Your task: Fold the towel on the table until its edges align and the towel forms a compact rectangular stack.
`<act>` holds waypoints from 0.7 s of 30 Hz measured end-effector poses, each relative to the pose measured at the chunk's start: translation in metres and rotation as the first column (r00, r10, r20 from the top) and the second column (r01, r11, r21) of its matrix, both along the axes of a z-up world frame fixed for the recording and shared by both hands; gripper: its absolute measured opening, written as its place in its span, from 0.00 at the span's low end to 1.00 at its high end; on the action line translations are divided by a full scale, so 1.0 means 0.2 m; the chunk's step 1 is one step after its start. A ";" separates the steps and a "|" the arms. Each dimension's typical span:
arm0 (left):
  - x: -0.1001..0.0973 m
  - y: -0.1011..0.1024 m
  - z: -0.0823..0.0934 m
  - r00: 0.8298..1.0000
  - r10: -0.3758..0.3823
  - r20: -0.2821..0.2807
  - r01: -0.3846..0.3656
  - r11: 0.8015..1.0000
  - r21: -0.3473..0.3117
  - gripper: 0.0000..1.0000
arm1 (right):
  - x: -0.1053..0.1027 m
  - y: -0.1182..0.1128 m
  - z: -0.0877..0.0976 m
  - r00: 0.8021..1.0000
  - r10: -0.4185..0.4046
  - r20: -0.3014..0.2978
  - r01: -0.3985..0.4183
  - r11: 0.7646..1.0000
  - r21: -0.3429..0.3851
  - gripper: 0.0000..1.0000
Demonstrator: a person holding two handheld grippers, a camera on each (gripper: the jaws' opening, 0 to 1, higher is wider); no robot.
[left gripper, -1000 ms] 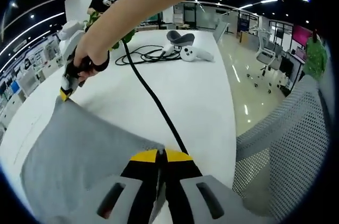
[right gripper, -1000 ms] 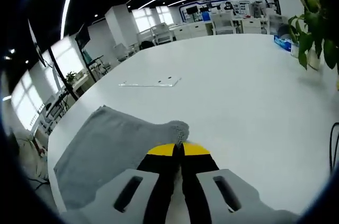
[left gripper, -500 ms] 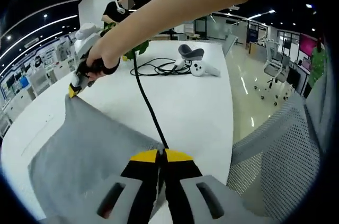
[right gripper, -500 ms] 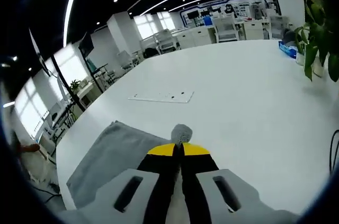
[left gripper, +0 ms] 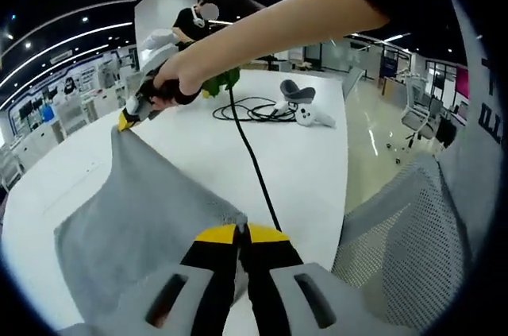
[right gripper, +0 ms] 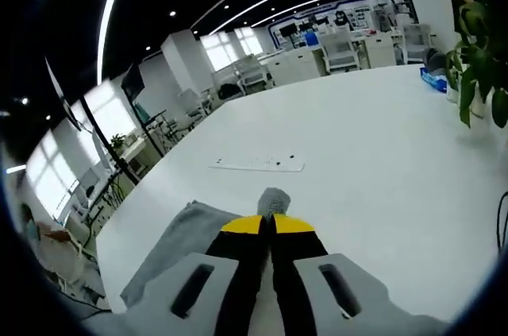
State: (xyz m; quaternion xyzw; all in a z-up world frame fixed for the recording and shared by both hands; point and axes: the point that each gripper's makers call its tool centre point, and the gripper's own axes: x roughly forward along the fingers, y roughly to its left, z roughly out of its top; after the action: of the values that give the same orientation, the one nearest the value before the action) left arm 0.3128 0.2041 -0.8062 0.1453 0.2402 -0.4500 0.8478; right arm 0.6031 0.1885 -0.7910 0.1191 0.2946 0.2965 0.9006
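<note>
Both the left gripper [left gripper: 238, 234] and the right gripper [right gripper: 267, 225] stay clamped on towel [left gripper: 143, 209] corners, now raised higher off the white table [left gripper: 302, 169], starting the fold.

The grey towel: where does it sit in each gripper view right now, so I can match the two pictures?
Left gripper view: the grey towel spreads over the lower left, one corner in the left gripper, another in the right gripper at upper left.
Right gripper view: the towel hangs at lower left, its corner poking above the right gripper.
Shared landmark: the white table.
</note>
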 end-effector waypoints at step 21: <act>-0.05 0.35 0.10 0.991 0.132 -0.013 -0.133 0.988 -0.081 0.03 | -0.05 0.29 0.17 1.000 0.009 0.012 -0.010 0.999 0.035 0.01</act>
State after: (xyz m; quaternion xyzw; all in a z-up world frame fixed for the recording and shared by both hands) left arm 0.3019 0.2733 -0.7859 0.0923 0.2338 -0.4026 0.8802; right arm 0.5928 0.2462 -0.7570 0.1316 0.2847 0.3066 0.8987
